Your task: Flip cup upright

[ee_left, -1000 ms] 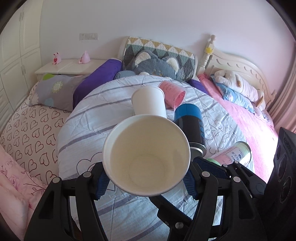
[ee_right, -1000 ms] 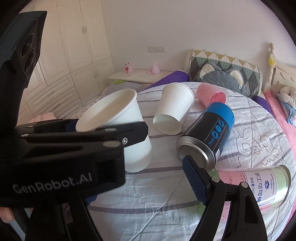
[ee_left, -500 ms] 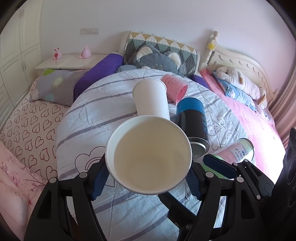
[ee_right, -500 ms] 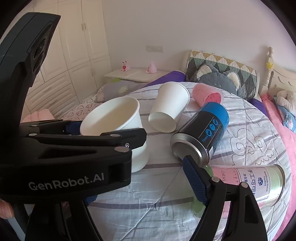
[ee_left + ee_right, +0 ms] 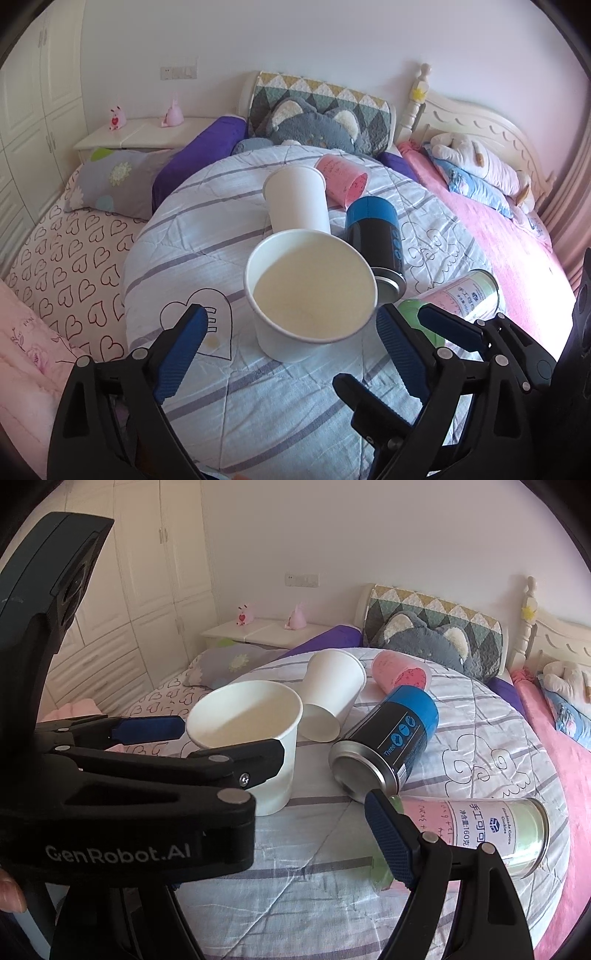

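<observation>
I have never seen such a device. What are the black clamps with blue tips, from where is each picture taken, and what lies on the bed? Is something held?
The black clamps are two-finger grippers that a person holds, one in each hand; there is no robot arm. Each gripper carries a camera that looks forward along its fingers.

In the left camera's picture, the left gripper stands open, its blue pads on either side of an upright white paper cup without touching it. The cup stands on the striped quilt.

In the right camera's picture, the right gripper is also open and holds nothing; only its right finger shows clearly. The large black body on the left there is the other gripper.

Lying on their sides are a second white cup, a pink cup, a blue-and-black can and a pink-and-green can.
</observation>
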